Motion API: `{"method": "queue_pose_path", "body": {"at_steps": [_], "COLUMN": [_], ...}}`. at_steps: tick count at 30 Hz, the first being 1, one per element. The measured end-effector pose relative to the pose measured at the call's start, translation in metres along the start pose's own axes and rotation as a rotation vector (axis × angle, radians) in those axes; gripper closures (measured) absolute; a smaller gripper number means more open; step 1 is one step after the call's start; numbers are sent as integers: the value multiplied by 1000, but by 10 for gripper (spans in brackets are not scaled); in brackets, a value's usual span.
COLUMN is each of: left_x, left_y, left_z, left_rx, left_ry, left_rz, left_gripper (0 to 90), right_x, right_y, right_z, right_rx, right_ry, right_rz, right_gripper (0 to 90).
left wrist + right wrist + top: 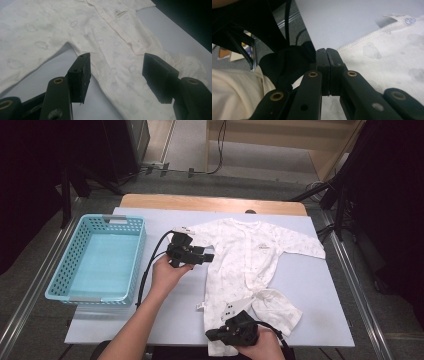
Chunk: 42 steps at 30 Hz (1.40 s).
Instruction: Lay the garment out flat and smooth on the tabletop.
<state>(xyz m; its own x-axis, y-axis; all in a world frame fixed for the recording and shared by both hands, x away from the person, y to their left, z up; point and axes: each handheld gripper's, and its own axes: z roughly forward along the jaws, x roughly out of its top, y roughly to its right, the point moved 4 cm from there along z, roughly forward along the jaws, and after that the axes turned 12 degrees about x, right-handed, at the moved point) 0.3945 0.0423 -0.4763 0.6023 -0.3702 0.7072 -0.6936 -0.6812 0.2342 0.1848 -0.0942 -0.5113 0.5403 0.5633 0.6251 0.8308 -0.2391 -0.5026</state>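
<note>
Across the middle of the pale table lies a white baby romper, spread flat with its sleeves out to left and right and its legs toward the near edge. Just left of its body the left gripper hovers, pointing right at the cloth, jaws apart with nothing between them. At the near edge the right gripper sits over the romper's near leg, jaws pressed together; whether any cloth is pinched between them cannot be told. Well to the left stands a light blue basket.
</note>
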Motion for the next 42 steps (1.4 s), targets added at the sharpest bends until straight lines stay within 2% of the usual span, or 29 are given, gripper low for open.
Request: {"method": "queue_pose_path", "body": {"at_steps": [7,12,14,17,24,26,34,37,40,42], "left_x": [-4,-5,-6,-6,-8,-8,-7,-8,-8,-8], "left_y": [0,3,4,4,5,6,9,11,11,12], "left_z": [-4,-5,-6,-7,-8,-9,-10,-11,-12,-14], "left_rx": [0,-4,-4,-7,-24,-27,1,0,-31,-29], "left_ry": [0,-2,0,-1,-3,-6,-15,-22,-20,-19], "left_rz": [-8,1,0,3,-1,9,33,38,32,42], "left_gripper": [404,404,404,404,390,390,341,326,289,272], "right_x": [5,6,8,9,6,4,0,-3,-5,-7], "right_y": [-8,-9,-10,-9,10,16,32,38,44,47], "right_z": [7,8,7,4,-11,-16,-38,-46,-55,-60], "right_rx": [18,61,91,51,13,-3,-52,-70,-85,-97], "right_ry": [-18,-17,3,19,27,34,71,79,95,100], "right_rz": [-20,-40,-51,-99,-67,-58,-32,-27,-19,-12], "right_gripper": [870,855,738,656,527,502,449,430,403,385]}}
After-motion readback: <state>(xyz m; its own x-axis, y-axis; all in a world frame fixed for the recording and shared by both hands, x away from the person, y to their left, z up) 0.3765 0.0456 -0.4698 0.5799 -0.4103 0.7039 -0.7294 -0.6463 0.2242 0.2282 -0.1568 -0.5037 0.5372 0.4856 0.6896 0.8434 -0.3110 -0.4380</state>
